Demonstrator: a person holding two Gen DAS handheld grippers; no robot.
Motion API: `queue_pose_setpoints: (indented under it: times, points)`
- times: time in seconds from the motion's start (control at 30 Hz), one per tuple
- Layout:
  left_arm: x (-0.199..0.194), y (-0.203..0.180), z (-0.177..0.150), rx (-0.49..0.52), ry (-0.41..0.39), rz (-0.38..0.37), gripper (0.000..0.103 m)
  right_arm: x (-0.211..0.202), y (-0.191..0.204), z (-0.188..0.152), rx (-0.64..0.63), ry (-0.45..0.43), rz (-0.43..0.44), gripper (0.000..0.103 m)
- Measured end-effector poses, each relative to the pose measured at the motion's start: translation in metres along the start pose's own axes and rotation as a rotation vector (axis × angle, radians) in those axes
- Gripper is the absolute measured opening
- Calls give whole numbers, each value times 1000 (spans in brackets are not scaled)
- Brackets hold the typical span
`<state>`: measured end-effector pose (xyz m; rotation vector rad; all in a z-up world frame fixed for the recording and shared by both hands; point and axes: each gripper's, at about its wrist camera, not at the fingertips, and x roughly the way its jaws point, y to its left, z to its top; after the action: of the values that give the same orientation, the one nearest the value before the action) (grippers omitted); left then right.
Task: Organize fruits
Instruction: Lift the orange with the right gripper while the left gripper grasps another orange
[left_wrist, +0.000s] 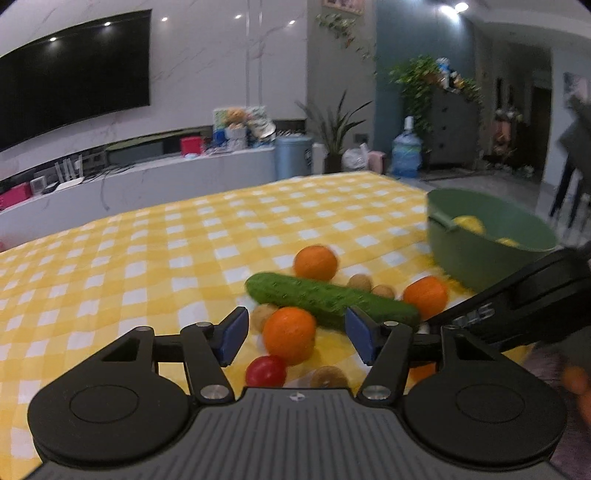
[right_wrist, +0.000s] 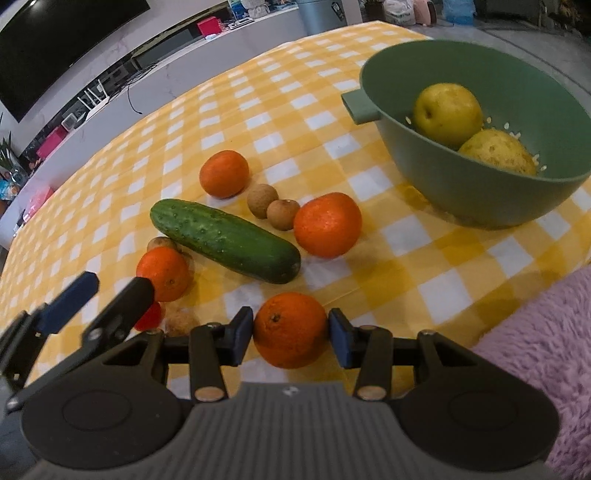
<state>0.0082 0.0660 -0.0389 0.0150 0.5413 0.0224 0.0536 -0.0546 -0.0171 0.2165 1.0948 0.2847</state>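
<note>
— Yellow and white check across the worktop cloth?
— Yes. Dull green on the colander, pale yellow on both pears inside.
— Deep, bumpy green on the cucumber?
— Right, and bright orange on the oranges, brown on the longans, red on the tomato.
— Blue pads on black fingers; fluffy pink on the sleeve.

Ceiling spotlights light a dim room; their glare dots the television. Fisheye edges bend. Left view is motion-blurred; right is sharper.
</note>
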Motion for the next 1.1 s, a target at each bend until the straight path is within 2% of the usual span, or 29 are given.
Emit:
queue_pose_setpoints:
  times: [0.07, 0.23, 0.43, 0.5, 0.53, 0.63, 0.73, 0.9, 1.1]
  points:
    - [5, 2, -2, -1, 20, 21, 71, -2, -3, 1, 19, 0, 24, 42]
    - [21, -4, -2, 36, 90, 13, 71, -8, -5, 1, 8, -14, 54, 42]
    - [36, -9, -3, 56, 130, 37, 71, -5, -5, 2, 5, 4, 82, 42]
    - [40, -8, -4, 56, 137, 46, 67, -6, -6, 2, 10, -4, 76, 42]
    - [41, -8, -5, 52, 137, 52, 62, -5, -6, 3, 9, -4, 73, 42]
    - [43, -4, -5, 1, 120, 57, 49, -4, -5, 2, 4, 4, 80, 42]
    - [43, 0, -7, -29, 106, 46, 45, -3, -6, 3, 5, 9, 90, 42]
    - [31, 14, -5, -136, 72, 19, 45, -3, -6, 4, 7, 11, 109, 42]
    - [7, 27, 7, -190, -10, 42, 45, -10, 2, 6, -52, -15, 163, 42]
